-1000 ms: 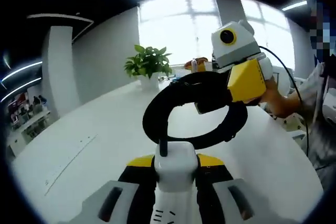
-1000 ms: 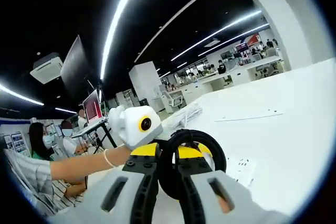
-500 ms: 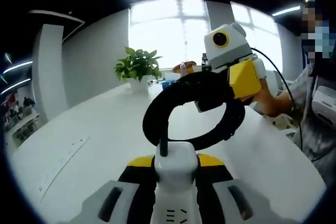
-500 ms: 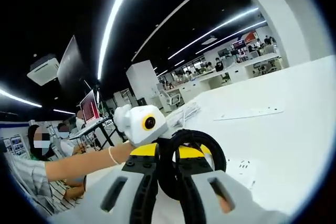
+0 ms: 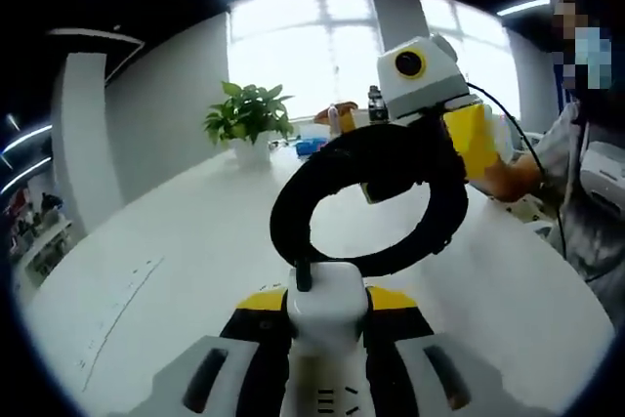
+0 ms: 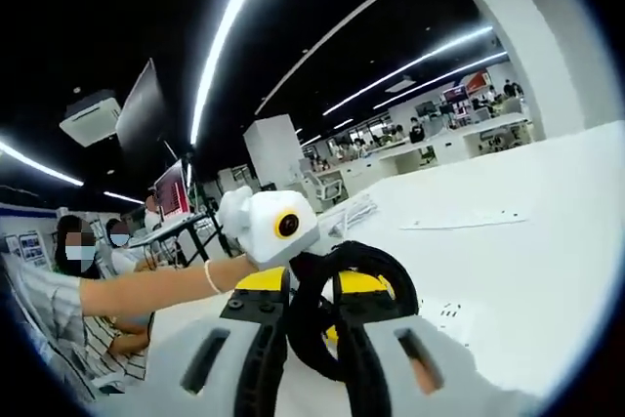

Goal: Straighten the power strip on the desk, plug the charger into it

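A white charger [image 5: 327, 312] sits between the jaws of my left gripper [image 5: 327, 305], which is shut on it. Its black cable [image 5: 366, 204] rises from the charger's top in a round coil. My right gripper [image 5: 391, 187] comes in from the right and pinches the far side of that coil. In the right gripper view the same black coil [image 6: 391, 271] stands between the jaws of my right gripper [image 6: 311, 290], shut on it. A flat white piece with socket-like marks [image 6: 447, 315], perhaps the power strip, lies on the desk [image 6: 547, 271] just right of the coil.
A potted plant [image 5: 244, 124] and small items stand at the desk's far end by the window. A long narrow strip [image 6: 469, 218] lies flat on the desk, with a white cable bundle [image 6: 347, 212] beyond. A person's forearm [image 6: 146, 290] reaches in from the left; people sit behind.
Both views have shifted slightly with the hands. The right gripper stands a little higher against the coil. Both holds are unchanged.
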Demonstrator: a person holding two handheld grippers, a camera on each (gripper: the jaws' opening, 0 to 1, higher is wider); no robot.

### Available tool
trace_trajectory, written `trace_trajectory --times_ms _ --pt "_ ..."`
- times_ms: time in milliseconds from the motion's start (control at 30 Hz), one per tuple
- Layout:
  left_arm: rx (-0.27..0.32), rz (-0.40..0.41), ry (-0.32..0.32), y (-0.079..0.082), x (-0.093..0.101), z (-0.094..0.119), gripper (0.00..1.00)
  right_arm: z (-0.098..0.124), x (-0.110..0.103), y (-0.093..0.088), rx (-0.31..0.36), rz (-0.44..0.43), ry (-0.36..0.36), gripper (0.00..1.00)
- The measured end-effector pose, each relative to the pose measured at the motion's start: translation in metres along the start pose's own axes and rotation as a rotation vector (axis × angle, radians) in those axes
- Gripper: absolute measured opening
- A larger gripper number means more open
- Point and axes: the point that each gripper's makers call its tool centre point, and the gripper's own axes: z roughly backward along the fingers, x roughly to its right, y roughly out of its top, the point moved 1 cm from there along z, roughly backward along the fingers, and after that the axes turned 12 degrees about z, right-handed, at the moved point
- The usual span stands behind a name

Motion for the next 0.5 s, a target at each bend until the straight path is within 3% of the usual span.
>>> trace_trajectory --times_ms 200,267,300,367,500 --pt "0.026 0.002 0.001 0.001 0.001 0.002 0.27 0.004 0.003 -0.001 0.051 0.091 -0.026 0.49" --pt "0.007 -0.036 0.012 0.0 0.001 0.001 0.27 0.01 0.012 0.012 0.134 0.158 -0.058 0.53" --pt "-0.004 -0.072 0.02 -0.001 0.002 0.002 0.27 0.013 0.012 0.013 0.133 0.154 -0.07 0.57" --pt "-0.003 -0.069 0.028 -0.002 0.005 0.002 0.27 0.018 0.012 0.022 0.168 0.17 -0.07 0.64" --pt "0.021 -0.057 0.049 -0.002 0.003 0.003 0.27 0.023 0.012 0.024 0.182 0.195 -0.082 0.68"
